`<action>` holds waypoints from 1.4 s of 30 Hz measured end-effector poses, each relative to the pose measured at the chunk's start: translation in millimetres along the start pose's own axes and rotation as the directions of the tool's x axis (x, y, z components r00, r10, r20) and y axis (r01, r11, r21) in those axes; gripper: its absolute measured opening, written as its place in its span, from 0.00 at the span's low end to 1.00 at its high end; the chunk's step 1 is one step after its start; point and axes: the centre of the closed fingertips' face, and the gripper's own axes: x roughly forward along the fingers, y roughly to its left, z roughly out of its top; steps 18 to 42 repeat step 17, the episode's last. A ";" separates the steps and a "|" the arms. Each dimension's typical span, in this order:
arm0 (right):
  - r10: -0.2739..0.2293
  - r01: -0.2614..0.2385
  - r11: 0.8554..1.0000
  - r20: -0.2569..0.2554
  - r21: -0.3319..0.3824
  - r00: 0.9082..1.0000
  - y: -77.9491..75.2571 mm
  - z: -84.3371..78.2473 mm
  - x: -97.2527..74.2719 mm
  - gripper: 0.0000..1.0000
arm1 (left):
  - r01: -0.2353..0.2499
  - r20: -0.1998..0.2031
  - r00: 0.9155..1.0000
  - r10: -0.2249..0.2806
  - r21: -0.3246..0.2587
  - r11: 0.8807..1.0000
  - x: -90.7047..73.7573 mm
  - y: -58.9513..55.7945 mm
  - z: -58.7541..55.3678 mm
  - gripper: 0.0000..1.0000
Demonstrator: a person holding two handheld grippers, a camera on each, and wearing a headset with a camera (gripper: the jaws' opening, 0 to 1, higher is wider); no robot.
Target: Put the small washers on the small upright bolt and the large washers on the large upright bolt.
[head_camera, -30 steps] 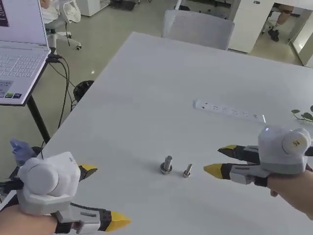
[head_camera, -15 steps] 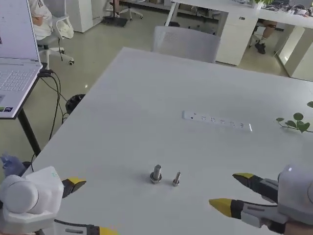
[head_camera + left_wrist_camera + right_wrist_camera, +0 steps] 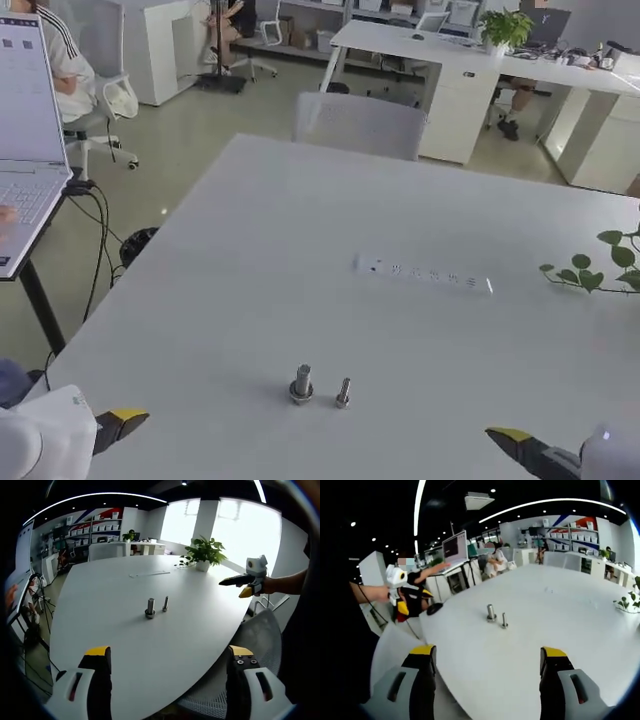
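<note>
find the large bolt [image 3: 302,383] standing on the white surface [image 3: 300,220], long axis vertical, threaded end pointing straight up. wider ring at its foot, too small to tell whether head or stacked washers. just right of the large bolt in the head view, close but apart, the small bolt [image 3: 343,392], likewise upright and pointing up. beyond the large bolt, well apart, a power strip [image 3: 425,273]. nearer than the large bolt and well off to either side, the left claw [image 3: 170,652] and right claw [image 3: 487,651], both spread wide, gripping nothing.

probably between pickups, or finishing. for any of the washers: pinch by the rim, keep flat, centre the hole over the tip, lower straight down the vertical axis, release low. come from above, never sideways; neither bolt looks fastened, so a nudge may topple it.
</note>
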 end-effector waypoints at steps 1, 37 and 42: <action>0.000 0.000 1.000 -0.009 -0.002 1.000 1.3 -4.6 -1.7 0.87 | 0.001 0.000 1.000 -0.001 0.001 1.000 -0.3 -1.2 0.2 0.97; 0.019 -0.018 0.998 -0.020 0.055 1.000 17.0 -36.6 -17.1 0.96 | -0.004 -0.025 1.000 0.004 -0.015 1.000 3.4 -19.5 -12.4 0.99; 0.019 -0.018 0.998 -0.020 0.055 1.000 17.0 -36.6 -17.1 0.96 | -0.004 -0.025 1.000 0.004 -0.015 1.000 3.4 -19.5 -12.4 0.99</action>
